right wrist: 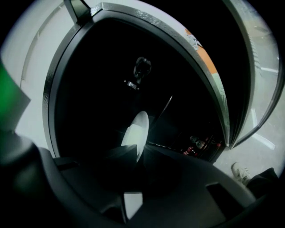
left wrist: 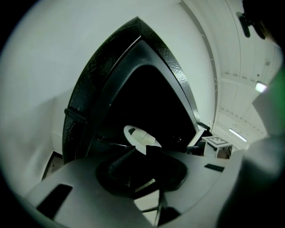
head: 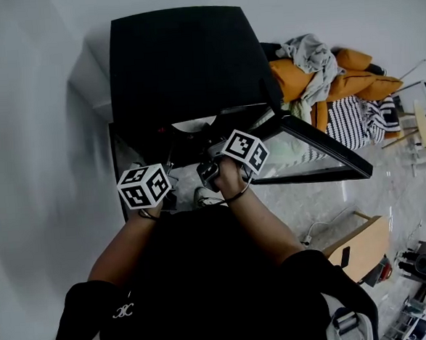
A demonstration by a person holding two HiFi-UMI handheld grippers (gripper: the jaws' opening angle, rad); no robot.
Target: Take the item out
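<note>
white wall at left; pale marbled floor; orange sofa heaped with clothes far right; wooden box near right.

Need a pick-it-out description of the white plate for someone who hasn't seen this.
Find the black cabinet with its glass door swung open. In its dark interior is the white plate, the only pale, oval thing against all that black.

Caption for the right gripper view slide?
Right gripper closed on the rim of a white plate inside the dark, open cabinet.
</note>
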